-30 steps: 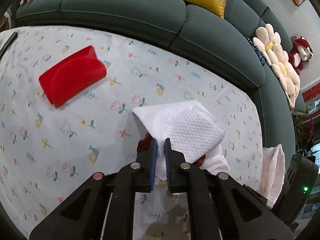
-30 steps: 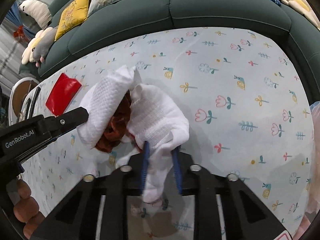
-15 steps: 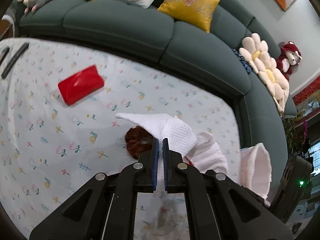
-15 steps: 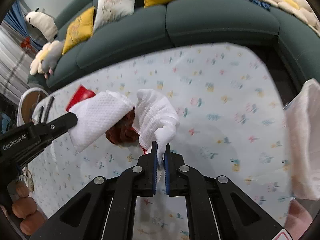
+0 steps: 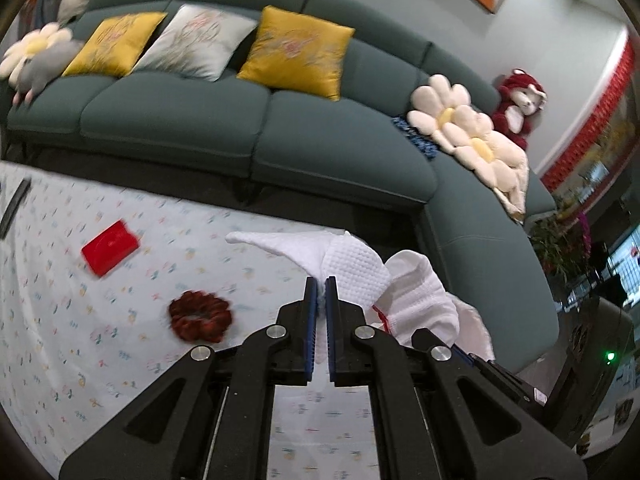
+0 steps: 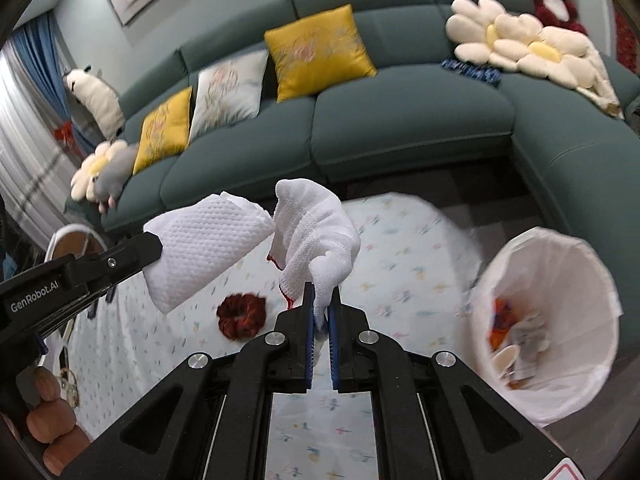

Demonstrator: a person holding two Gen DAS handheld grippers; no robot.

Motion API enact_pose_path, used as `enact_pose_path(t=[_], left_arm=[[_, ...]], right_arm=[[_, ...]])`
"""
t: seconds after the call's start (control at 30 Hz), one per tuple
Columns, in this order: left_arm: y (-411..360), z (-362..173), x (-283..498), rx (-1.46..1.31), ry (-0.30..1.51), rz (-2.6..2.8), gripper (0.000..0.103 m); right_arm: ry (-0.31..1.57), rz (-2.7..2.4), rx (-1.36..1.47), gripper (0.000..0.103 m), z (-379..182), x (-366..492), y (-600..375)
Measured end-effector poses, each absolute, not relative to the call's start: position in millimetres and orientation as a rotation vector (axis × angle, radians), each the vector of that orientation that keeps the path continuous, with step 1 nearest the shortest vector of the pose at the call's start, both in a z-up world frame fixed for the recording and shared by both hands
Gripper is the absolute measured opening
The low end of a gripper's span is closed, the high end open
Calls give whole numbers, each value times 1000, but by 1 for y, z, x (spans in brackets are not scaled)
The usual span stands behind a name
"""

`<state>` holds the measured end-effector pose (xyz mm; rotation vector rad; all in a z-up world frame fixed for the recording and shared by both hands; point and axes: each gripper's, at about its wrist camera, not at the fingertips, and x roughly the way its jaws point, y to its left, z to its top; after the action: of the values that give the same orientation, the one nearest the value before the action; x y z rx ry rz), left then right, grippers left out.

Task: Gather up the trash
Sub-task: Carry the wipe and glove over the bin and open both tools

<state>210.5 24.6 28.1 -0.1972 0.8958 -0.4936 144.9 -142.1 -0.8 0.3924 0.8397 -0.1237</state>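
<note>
My left gripper (image 5: 319,284) is shut on a white embossed paper towel (image 5: 344,266), held above the table; it also shows in the right wrist view (image 6: 204,248). My right gripper (image 6: 321,294) is shut on a white knit cloth with a red edge (image 6: 316,228), which also shows in the left wrist view (image 5: 416,296). A dark red scrunchie (image 5: 200,316) lies on the floral tablecloth (image 5: 60,280) below; it shows in the right wrist view too (image 6: 242,314). A white-lined trash bin (image 6: 548,316) with trash inside stands on the floor at right.
A red packet (image 5: 110,247) lies on the table at left, a dark remote (image 5: 14,208) at the far left edge. A green sofa (image 5: 240,120) with cushions curves behind and to the right. A round stool (image 6: 74,240) stands at the left.
Both grippers rose well above the table with the towel and cloth. The scrunchie that was wrapped between them now lies uncovered on the tablecloth. The trash bin came into the right view.
</note>
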Motion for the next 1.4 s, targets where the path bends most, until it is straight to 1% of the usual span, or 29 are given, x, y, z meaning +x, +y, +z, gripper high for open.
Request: enact_pose_path(t=[0.2, 0.43, 0.73, 1.2, 1.23, 1.3, 1.33, 1.37, 1.4], left_arm=[[-29, 49, 184, -149, 867, -568, 4], [-89, 56, 158, -94, 862, -647, 4], [-154, 43, 134, -13, 889, -717, 4], [-212, 11, 119, 49, 950, -784, 5], [-214, 8, 120, 42, 956, -784, 7], [-216, 7, 120, 32, 944, -773, 8], [-218, 6, 121, 32, 945, -773, 11], [-219, 4, 123, 32, 952, -773, 16], [-219, 3, 123, 31, 956, -771, 20]], right_arm=[[776, -180, 408, 6, 22, 110, -189], [733, -258, 439, 6, 30, 73, -241], [711, -364, 499, 6, 18, 28, -305], [720, -434, 572, 6, -9, -1, -355], [722, -436, 575, 6, -11, -2, -356], [728, -438, 579, 6, -15, -3, -359], [732, -438, 581, 7, -17, -3, -360], [734, -437, 582, 7, -18, -3, -361], [738, -440, 581, 8, -20, -2, -361]])
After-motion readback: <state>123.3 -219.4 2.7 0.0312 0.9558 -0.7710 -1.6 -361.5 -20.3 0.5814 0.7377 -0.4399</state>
